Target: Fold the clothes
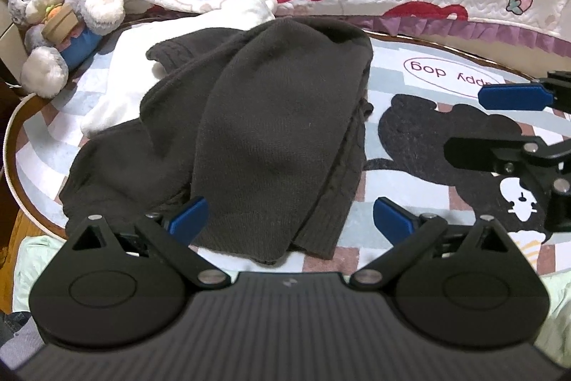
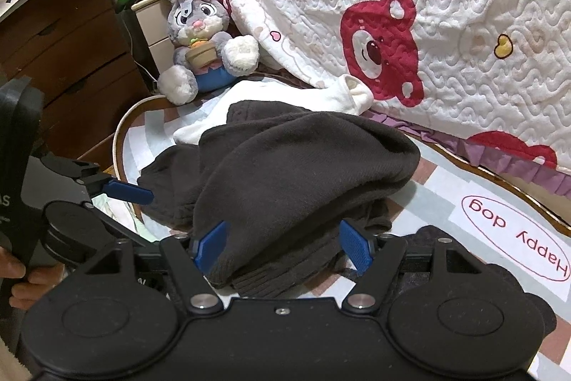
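Folding is part done: the dark brown knitted sweater (image 1: pixel 257 138) lies doubled on the round rug (image 1: pixel 421 84). Both the left hand-held gripper (image 1: pixel 289 220) and right hand-held gripper (image 2: pixel 282 247) hang open, empty, at its near hem. Next, judged: pinch hem, fold over.

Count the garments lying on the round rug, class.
2 visible: a dark knit sweater heaped mid-rug, and a white garment partly beneath it, poking out on its far side toward the plush rabbit. More may lie hidden under the sweater.
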{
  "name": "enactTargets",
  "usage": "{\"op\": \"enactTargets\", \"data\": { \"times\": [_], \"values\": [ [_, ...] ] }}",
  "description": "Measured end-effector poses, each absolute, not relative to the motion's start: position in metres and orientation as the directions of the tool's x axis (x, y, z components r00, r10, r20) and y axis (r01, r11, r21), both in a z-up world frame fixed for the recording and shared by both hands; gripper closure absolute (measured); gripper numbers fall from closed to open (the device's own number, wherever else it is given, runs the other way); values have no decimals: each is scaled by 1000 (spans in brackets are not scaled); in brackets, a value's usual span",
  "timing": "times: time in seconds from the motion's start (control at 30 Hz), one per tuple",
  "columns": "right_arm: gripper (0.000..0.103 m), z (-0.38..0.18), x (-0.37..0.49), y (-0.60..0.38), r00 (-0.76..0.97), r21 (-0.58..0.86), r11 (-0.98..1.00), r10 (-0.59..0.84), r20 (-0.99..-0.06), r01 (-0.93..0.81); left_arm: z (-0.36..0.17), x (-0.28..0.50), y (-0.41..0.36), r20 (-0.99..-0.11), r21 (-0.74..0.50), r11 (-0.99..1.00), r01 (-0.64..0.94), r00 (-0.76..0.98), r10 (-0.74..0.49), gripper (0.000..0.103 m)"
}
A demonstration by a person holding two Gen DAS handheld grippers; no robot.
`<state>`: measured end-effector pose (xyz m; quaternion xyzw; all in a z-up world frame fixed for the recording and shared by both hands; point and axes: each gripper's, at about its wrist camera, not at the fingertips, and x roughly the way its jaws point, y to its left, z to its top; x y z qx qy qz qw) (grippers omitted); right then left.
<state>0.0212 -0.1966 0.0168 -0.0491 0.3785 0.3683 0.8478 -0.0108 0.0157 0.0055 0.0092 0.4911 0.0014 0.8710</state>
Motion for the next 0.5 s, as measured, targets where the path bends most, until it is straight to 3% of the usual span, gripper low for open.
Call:
{"op": "enactTargets", "data": {
  "times": [0.5],
  "values": [
    [28, 14, 20, -197, 446, 184, 734, 570, -690, -654, 7, -13, 14, -849, 24, 1000, 20, 529, 10, 3]
  ]
}}
